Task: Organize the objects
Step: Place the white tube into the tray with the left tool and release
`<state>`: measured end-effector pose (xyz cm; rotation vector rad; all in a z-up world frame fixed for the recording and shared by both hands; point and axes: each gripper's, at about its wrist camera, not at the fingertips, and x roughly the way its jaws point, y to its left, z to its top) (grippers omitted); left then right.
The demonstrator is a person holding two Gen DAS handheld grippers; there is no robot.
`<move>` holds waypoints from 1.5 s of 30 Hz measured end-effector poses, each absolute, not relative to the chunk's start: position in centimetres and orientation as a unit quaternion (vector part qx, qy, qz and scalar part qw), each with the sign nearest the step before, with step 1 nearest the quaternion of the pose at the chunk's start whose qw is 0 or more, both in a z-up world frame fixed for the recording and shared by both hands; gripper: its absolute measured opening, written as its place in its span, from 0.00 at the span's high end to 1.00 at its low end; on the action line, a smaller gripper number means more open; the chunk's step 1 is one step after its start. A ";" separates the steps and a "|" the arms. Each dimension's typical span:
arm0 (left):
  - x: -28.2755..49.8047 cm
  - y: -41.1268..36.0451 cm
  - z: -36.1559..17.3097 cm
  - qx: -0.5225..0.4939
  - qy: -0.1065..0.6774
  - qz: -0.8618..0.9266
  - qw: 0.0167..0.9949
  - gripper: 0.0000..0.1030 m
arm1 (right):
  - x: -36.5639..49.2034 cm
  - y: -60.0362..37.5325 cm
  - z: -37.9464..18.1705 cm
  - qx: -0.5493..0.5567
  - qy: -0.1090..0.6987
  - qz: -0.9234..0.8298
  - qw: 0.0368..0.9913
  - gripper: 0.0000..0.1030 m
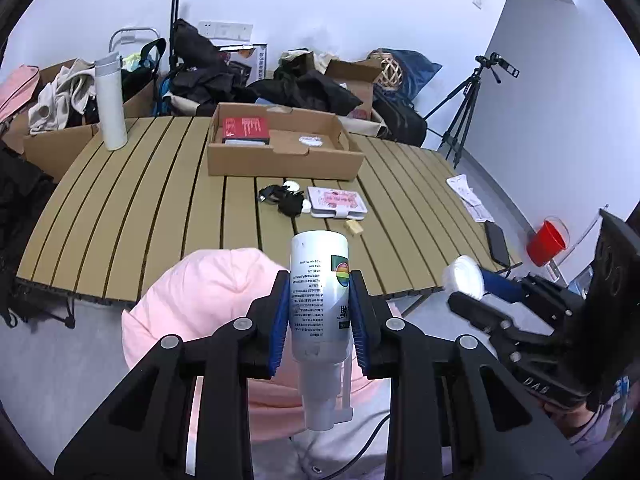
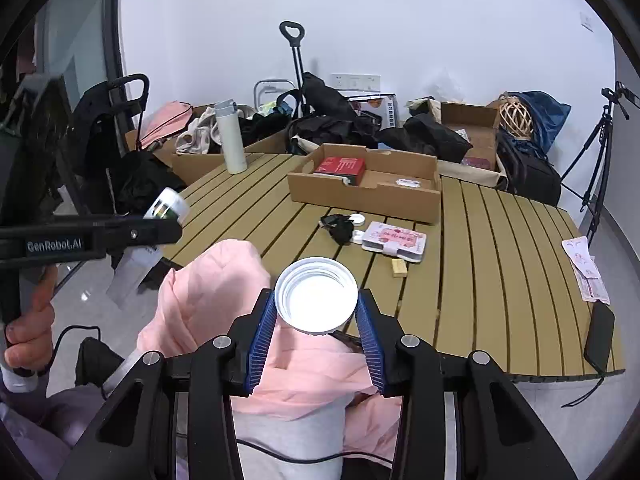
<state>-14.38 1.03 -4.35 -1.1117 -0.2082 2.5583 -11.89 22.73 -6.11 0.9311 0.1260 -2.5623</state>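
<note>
Each gripper holds one part in the air, in front of the slatted table (image 1: 160,184).

The white spray bottle (image 1: 319,300) sits upside down between the blue pads of the left gripper (image 1: 320,312), clamped at its middle, nozzle end toward the camera. The right gripper (image 2: 316,320) is closed on the white cap (image 2: 316,295), open side facing the camera. Both are over a pink cloth (image 2: 216,284), at the near edge of the table. On the table, farther back, stands a cardboard box (image 1: 280,152).
</note>
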 end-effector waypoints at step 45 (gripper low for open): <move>-54.8 0.8 -3.7 -0.478 -0.037 0.875 0.069 0.06 | -58.6 24.4 -4.2 0.490 -0.043 -0.859 0.143 0.32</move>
